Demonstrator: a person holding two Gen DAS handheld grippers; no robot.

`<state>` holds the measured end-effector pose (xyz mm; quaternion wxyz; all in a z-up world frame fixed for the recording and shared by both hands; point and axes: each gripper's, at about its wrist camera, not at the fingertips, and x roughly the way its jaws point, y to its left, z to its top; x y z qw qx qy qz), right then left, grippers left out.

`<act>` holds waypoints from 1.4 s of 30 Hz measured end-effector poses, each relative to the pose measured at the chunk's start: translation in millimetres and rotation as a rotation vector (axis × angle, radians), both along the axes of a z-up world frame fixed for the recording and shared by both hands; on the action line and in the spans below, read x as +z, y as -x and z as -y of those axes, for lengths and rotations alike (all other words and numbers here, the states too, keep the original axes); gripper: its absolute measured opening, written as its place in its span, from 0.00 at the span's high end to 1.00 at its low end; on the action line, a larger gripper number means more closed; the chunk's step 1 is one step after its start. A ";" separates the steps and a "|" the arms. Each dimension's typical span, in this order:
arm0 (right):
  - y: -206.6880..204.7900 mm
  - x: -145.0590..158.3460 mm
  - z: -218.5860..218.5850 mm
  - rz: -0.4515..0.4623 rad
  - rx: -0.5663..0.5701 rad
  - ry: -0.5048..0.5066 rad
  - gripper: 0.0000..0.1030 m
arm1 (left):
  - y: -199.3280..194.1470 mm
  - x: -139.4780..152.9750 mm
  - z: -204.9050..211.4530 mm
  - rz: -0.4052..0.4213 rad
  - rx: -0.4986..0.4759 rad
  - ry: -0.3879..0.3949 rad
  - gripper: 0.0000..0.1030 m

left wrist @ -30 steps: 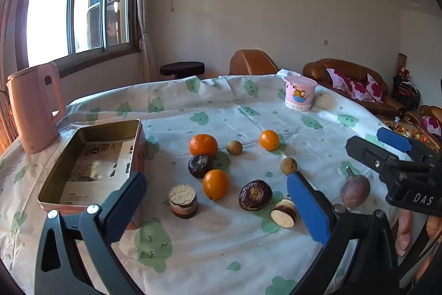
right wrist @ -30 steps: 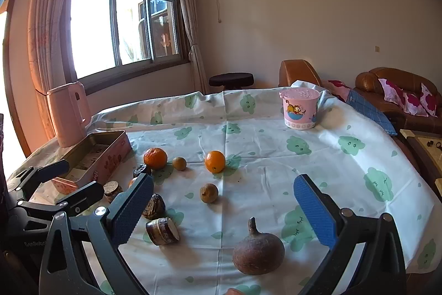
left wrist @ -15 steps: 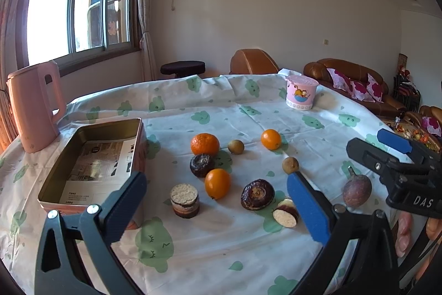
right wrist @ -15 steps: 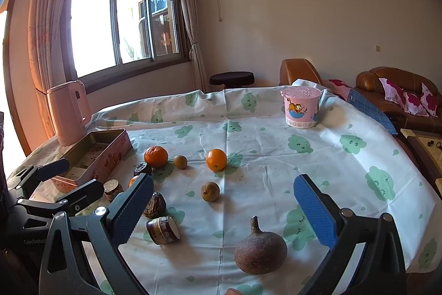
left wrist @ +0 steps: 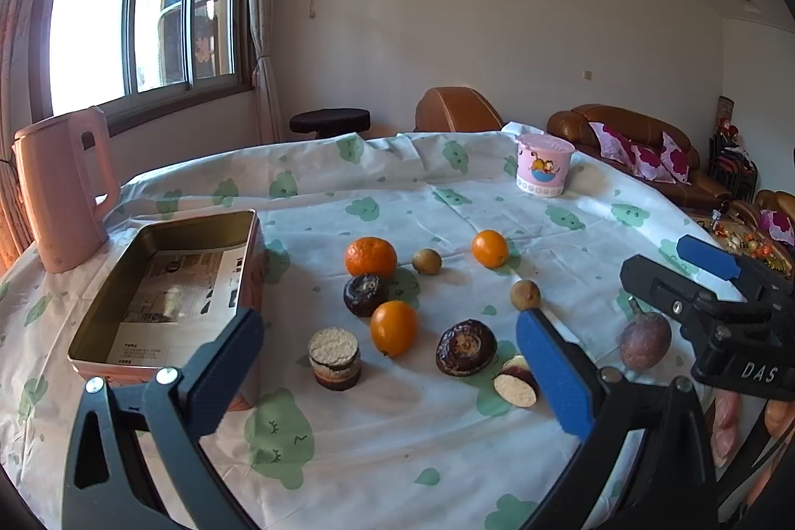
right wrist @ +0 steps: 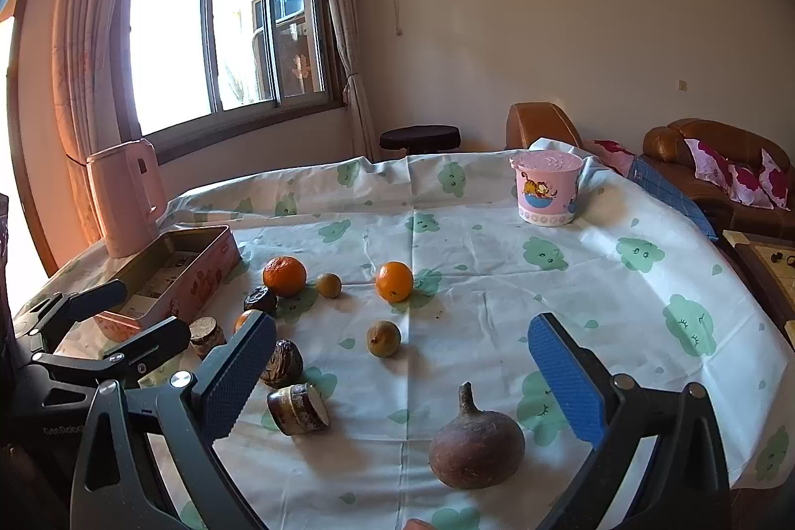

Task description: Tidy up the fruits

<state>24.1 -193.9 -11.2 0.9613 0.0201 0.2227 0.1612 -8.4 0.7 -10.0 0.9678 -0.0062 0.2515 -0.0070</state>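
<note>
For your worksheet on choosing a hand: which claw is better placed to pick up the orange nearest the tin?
Probably left. The left claw is open, with that orange ahead, beside the tin. The right claw faces the stemmed purple fruit instead.

Three oranges (left wrist: 370, 257), small brown fruits (left wrist: 426, 261), purple stemmed fruit (right wrist: 476, 448) scattered on cloth; tin (left wrist: 164, 286) open.

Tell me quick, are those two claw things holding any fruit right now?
Left gripper: open, holding nothing, above the table.
Right gripper: open, holding nothing; the brown stemmed fruit lies below it.
</note>
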 end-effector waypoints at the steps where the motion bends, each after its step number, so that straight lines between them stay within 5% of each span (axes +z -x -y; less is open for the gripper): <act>1: 0.0 -0.6 -0.9 -0.001 0.002 0.001 0.01 | 0.2 0.1 -0.2 0.001 -0.001 0.001 0.00; 34: -4.1 -11.9 7.4 -0.028 -0.002 -0.007 0.01 | -0.2 -16.8 -6.5 -0.017 -0.001 0.008 0.00; 42: -3.0 -25.0 28.0 -0.034 -0.010 0.009 0.01 | -2.9 -18.9 13.7 -0.024 -0.064 0.036 0.00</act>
